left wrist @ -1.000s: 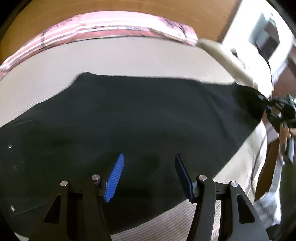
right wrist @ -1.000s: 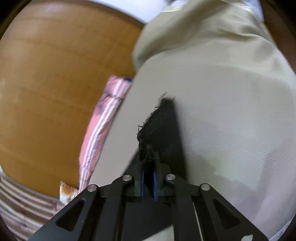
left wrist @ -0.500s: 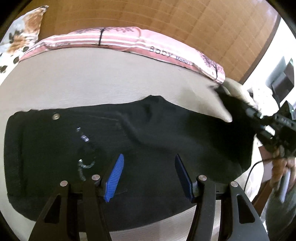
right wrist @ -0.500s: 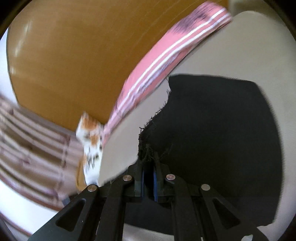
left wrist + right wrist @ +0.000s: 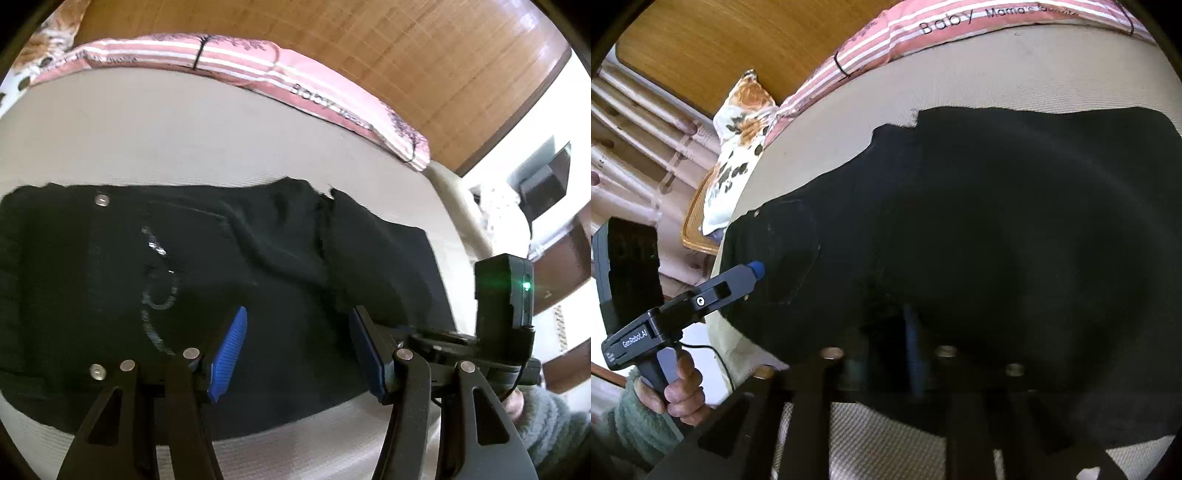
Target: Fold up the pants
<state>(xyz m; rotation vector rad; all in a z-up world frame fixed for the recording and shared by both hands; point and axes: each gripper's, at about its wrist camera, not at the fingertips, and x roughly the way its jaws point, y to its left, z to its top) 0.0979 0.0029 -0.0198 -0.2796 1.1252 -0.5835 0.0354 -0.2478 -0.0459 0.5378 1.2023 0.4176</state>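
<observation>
Black pants (image 5: 258, 258) flat beneath left gripper's (image 5: 295, 347) spread jaws; right gripper's (image 5: 886, 354) jaws opening, empty.

Bare mattress (image 5: 155, 125) lies free beyond the black pants (image 5: 258, 280), bounded by the striped pillow (image 5: 258, 74).

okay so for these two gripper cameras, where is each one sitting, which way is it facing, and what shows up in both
Left wrist: on the left gripper, angled down at the black pants on the beige bed; its open blue fingers show.
Right wrist: on the right gripper, angled down over the pants; its jaws are opening, dark and blurred; the left gripper and hand show.
Shared: pants, bed, pink striped pillow, wooden headboard.
</observation>
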